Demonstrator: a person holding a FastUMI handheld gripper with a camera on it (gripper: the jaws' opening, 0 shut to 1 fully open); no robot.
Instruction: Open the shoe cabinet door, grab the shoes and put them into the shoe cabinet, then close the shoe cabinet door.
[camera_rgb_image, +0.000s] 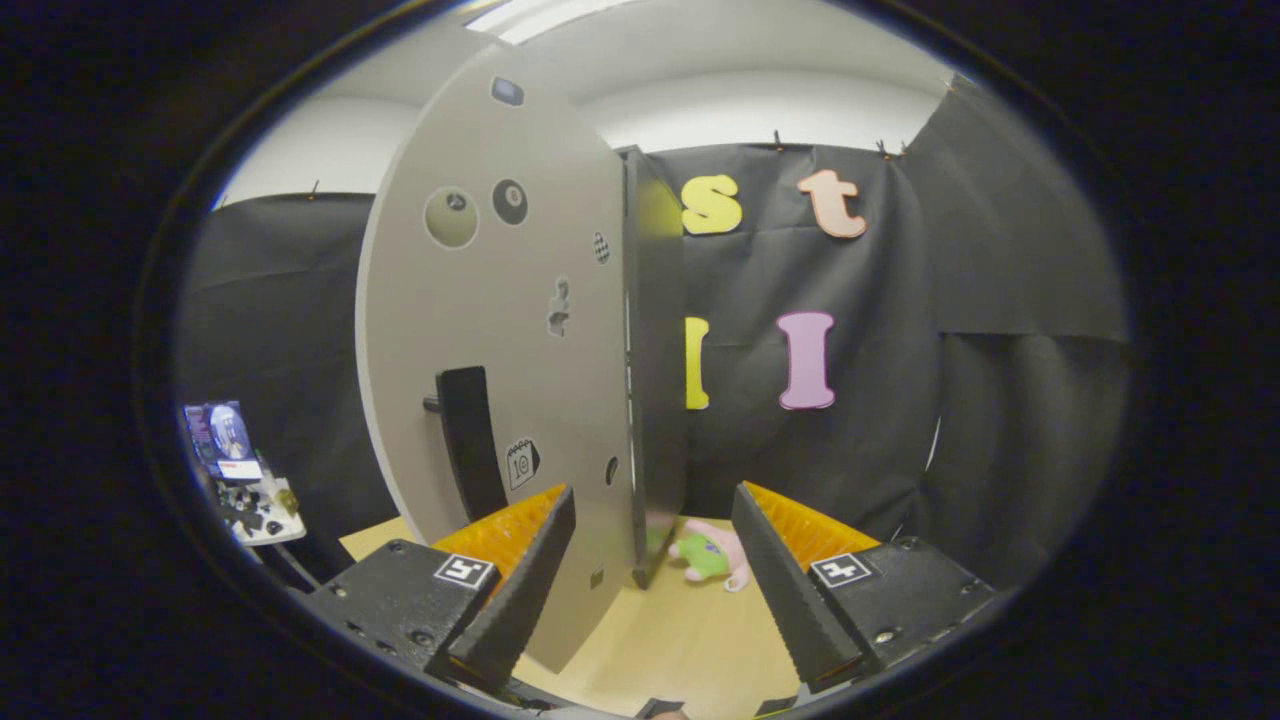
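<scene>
The shoe cabinet's grey door (500, 330) stands upright and close ahead, with a black vertical handle (468, 440) low on its face and a few small stickers. A dark glossy cabinet panel (655, 350) runs edge-on along the door's right edge. My gripper (655, 575) is open with nothing held. Its left finger (520, 570) lies in front of the door's lower corner, just right of the handle. The door's right edge falls between the fingers. Beyond them, a small pink and green shoe (712, 560) lies on the wooden tabletop (680, 640), beside the dark panel's foot.
To the left of the cabinet stands a small screen (222, 440) above a white tray (262, 510) of dark small parts. Black cloth walls close the booth behind and to the right.
</scene>
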